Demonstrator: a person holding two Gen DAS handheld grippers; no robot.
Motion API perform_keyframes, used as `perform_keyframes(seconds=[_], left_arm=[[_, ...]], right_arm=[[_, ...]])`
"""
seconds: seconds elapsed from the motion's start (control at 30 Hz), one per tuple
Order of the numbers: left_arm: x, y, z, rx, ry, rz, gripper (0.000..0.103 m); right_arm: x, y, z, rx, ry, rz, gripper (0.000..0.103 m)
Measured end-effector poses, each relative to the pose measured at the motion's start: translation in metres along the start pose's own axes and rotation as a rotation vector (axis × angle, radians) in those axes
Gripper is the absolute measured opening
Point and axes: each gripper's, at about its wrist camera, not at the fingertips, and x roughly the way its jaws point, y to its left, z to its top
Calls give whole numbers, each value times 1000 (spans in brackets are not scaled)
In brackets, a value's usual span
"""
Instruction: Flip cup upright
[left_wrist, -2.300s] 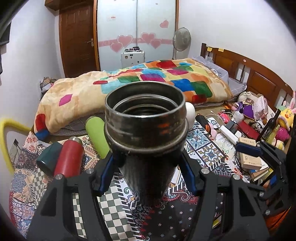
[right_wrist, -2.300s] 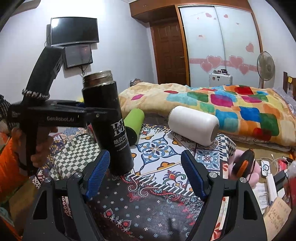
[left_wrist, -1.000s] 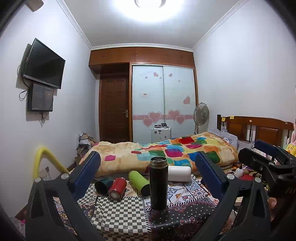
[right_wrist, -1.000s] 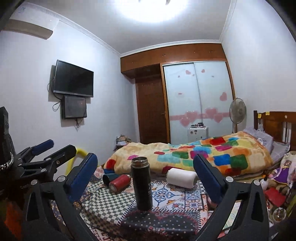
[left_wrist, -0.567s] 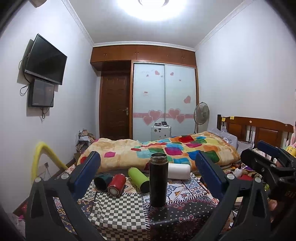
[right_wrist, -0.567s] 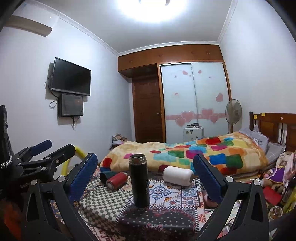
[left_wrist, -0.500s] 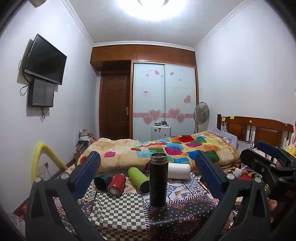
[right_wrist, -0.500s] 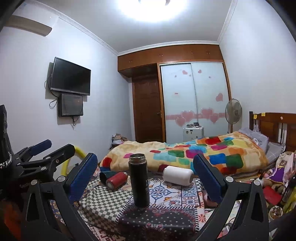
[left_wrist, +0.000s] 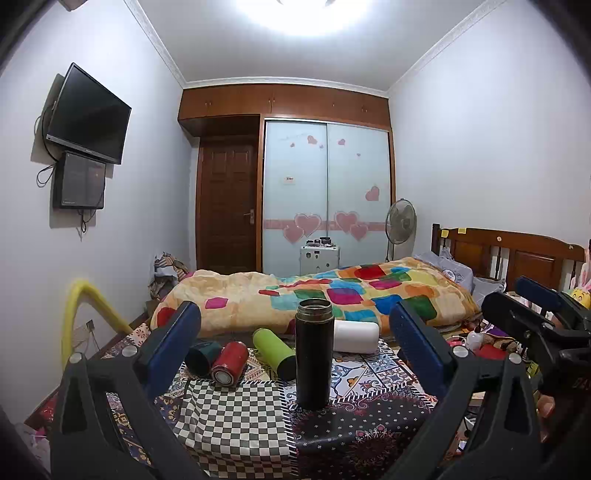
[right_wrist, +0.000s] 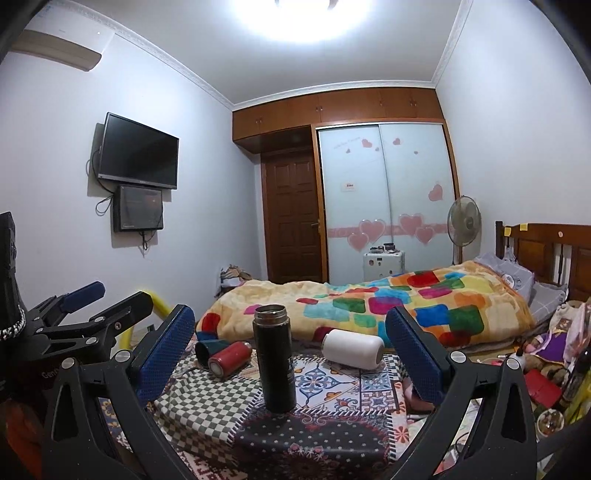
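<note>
A tall black cup (left_wrist: 314, 354) stands upright, mouth up, on the patterned cloth of the table (left_wrist: 236, 424); it also shows in the right wrist view (right_wrist: 275, 358). My left gripper (left_wrist: 295, 349) is open and empty, pulled back from the cup. My right gripper (right_wrist: 290, 349) is open and empty, also well back. Behind the black cup lie a dark green cup (left_wrist: 201, 356), a red cup (left_wrist: 229, 363), a light green cup (left_wrist: 275, 352) and a white cup (left_wrist: 356, 336), all on their sides.
A bed with a colourful quilt (left_wrist: 332, 295) lies behind the table. Clutter of toys and boxes (right_wrist: 546, 354) sits at the right. A yellow chair back (left_wrist: 79, 314) stands at the left. The other gripper shows at each view's side (left_wrist: 546, 325).
My left gripper let go of the black cup, which stands upright on the table. Both grippers drew back and up from it; in the last half second little has moved.
</note>
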Motion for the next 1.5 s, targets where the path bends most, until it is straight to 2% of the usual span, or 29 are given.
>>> perform_keyframes(seconds=[1.5], left_arm=[[12, 0, -6, 7, 32, -16, 103]], right_arm=[[4, -2, 1, 5, 8, -8, 103]])
